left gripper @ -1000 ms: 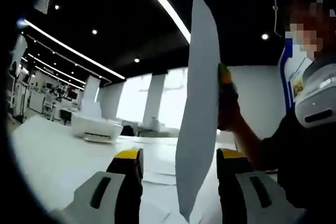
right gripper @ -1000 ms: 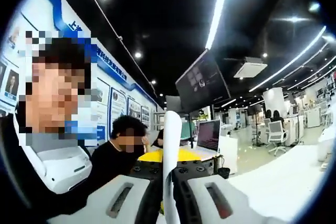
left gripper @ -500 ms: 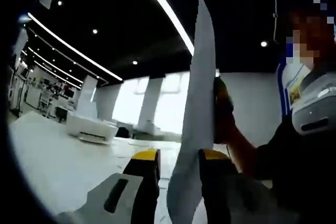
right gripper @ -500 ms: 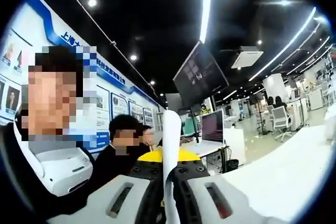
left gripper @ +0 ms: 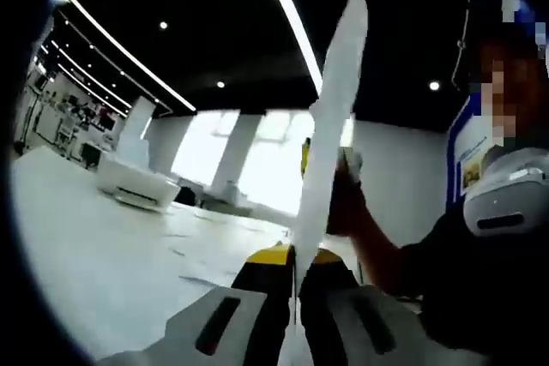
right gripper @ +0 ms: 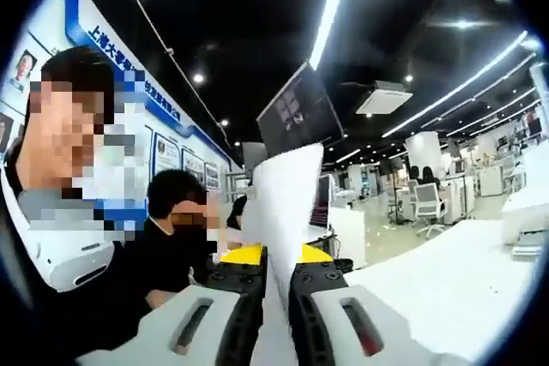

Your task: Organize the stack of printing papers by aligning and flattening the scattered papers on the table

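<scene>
Above the white worktop (left gripper: 94, 255), both tongs pinch one paper sheet (left gripper: 330, 135) and hold it up on edge. The left tongs (left gripper: 293, 259) squeeze its bottom edge. The right tongs (right gripper: 276, 259) are closed tight on the sheet too.

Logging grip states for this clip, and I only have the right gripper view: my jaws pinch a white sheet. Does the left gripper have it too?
Observer: Yes, the left gripper is shut on the same paper sheet, held upright and edge-on.
Operator: Anything left on the table?
Observer: More loose papers lie scattered flat on the white table.
Operator: Anything else there?
Observer: A white boxy machine sits at the far end.
</scene>
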Demonstrator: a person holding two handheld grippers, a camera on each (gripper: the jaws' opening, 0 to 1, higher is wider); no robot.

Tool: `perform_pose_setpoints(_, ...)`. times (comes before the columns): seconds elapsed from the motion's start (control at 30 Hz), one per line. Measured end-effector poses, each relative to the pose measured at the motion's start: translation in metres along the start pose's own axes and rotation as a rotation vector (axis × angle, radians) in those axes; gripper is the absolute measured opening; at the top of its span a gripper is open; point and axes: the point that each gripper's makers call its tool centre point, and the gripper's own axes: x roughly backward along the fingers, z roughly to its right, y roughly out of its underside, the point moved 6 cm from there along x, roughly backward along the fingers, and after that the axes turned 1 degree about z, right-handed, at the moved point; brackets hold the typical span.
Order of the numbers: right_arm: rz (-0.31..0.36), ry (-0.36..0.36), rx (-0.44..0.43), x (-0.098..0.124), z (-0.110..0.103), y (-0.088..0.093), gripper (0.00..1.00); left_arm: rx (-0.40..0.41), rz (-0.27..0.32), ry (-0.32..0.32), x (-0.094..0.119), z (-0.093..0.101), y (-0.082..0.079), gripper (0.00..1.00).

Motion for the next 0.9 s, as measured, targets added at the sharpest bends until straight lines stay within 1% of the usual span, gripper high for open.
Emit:
perform_pose_setpoints(0.1, -0.012, 0.045, 0.051, 0.002, 0.006, 0.0, 0.05, 0.037, -0.028, 0.023, -0.001, 0.001, 0.004, 0.05)
perform_pose_setpoints(0.23, -0.014, 0.067, 0.072, 0.004, 0.01, 0.0, 0.05, 0.062, -0.059, 0.037, 0.0, 0.003, 0.008, 0.05)
perform_pose_setpoints(0.37, -0.036, 0.096, 0.097, 0.007, 0.015, 0.002, 0.05, 0.097, -0.087, 0.052, 0.0, 0.005, 0.013, 0.05)
perform_pose_setpoints(0.53, -0.044, 0.112, 0.091, 0.01, 0.022, 0.008, 0.05, 0.122, -0.105, 0.057, 0.002, 0.006, 0.019, 0.05)
perform_pose_setpoints(0.63, -0.05, 0.135, 0.101, 0.012, 0.026, 0.008, 0.02, 0.13, -0.119, 0.054, 0.003, 0.006, 0.022, 0.05)
perform_pose_setpoints(0.7, -0.058, 0.131, 0.105, 0.013, 0.026, 0.01, 0.0, 0.139, -0.122, 0.052, 0.005, 0.006, 0.023, 0.05)
perform_pose_setpoints(0.8, -0.05, 0.126, 0.128, 0.012, 0.025, 0.011, 0.0, 0.147, -0.121, 0.05, 0.006, 0.005, 0.023, 0.05)
perform_pose_setpoints(0.9, -0.051, 0.123, 0.185, 0.01, 0.022, 0.01, 0.0, 0.157, -0.116, 0.037, 0.008, 0.002, 0.022, 0.05)
